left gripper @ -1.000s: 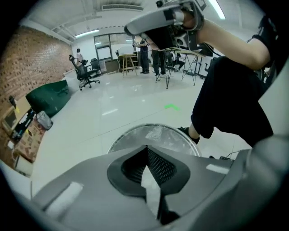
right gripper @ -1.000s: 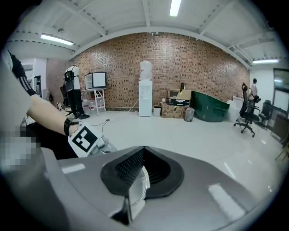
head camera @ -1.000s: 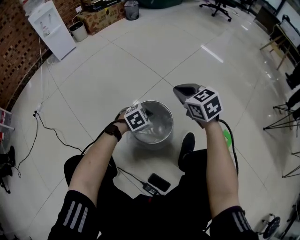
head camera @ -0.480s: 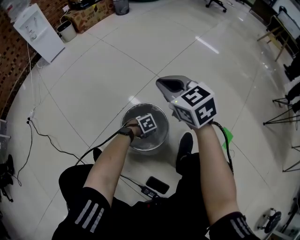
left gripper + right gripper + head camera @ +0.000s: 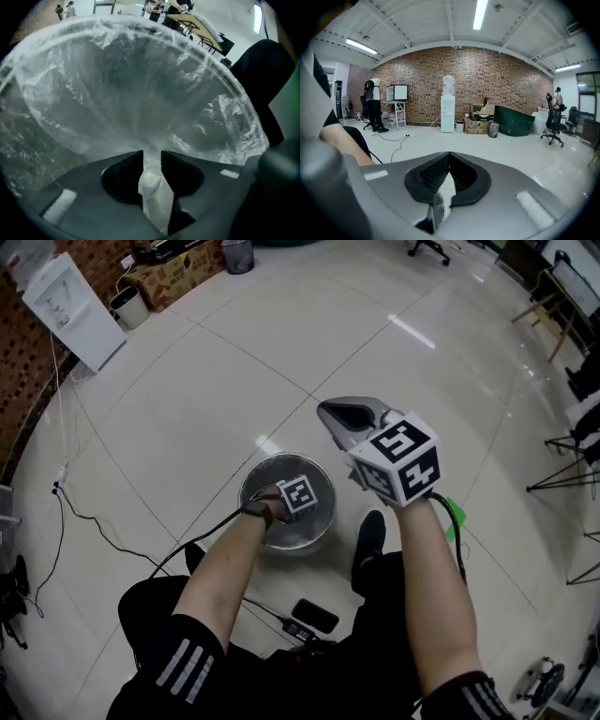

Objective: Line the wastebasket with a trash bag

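Observation:
A round metal wastebasket (image 5: pixel 251 486) stands on the floor between the person's feet, with a clear trash bag (image 5: pixel 140 84) spread over its rim and down its walls. My left gripper (image 5: pixel 151 157) reaches steeply down into the basket. Its jaws are opening, and a bunched fold of the bag lies loosely in the gap between them. In the head view only the left gripper's marker cube (image 5: pixel 300 496) shows, inside the basket's mouth. My right gripper (image 5: pixel 330 412) is held up above and to the right of the basket, shut with nothing in it, tips together (image 5: pixel 449 154).
A phone (image 5: pixel 316 614) and a black cable (image 5: pixel 94 521) lie on the tiled floor near the person's legs. A shoe (image 5: pixel 370 535) rests right of the basket. A water dispenser (image 5: pixel 64 310) and cardboard box (image 5: pixel 173 273) stand by the brick wall; chairs (image 5: pixel 562 456) at right.
My left gripper has dropped from the basket's rim down into the basket, and its jaws have parted. The right gripper has shifted a little upward.

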Action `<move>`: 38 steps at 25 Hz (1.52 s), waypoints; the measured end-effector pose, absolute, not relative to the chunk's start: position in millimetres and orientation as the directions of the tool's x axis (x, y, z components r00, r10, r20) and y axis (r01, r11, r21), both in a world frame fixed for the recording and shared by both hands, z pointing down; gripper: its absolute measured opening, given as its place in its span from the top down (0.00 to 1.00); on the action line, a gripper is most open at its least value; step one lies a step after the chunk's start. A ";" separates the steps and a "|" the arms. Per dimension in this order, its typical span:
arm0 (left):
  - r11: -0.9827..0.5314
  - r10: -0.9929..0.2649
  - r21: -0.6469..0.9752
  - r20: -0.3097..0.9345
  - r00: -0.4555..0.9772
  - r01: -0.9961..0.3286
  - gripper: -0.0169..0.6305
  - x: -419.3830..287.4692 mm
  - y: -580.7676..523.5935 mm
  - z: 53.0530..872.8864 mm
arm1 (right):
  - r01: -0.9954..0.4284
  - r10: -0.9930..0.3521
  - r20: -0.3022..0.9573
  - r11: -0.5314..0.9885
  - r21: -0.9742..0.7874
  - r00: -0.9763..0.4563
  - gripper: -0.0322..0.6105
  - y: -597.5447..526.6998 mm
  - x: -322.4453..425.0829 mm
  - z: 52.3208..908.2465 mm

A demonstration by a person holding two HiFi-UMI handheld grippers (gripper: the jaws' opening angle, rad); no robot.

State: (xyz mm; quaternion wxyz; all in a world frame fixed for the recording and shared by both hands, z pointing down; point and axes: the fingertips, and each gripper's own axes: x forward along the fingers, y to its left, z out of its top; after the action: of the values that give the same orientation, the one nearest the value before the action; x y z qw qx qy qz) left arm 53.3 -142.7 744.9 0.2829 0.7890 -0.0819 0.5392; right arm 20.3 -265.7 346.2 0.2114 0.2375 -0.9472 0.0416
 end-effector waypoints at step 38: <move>-0.582 -0.741 -0.085 0.465 0.485 -0.808 0.98 -125.4 -186.1 377.8 | -0.349 -0.301 0.414 0.936 -0.042 -0.859 0.94 -230.7 -3.7 362.3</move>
State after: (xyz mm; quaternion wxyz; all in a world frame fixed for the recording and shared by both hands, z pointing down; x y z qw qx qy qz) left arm -125.4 -186.1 377.8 0.0727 0.8585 -0.4511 0.2326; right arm -3.7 -230.7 362.3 0.2049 0.1688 -0.9624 0.0578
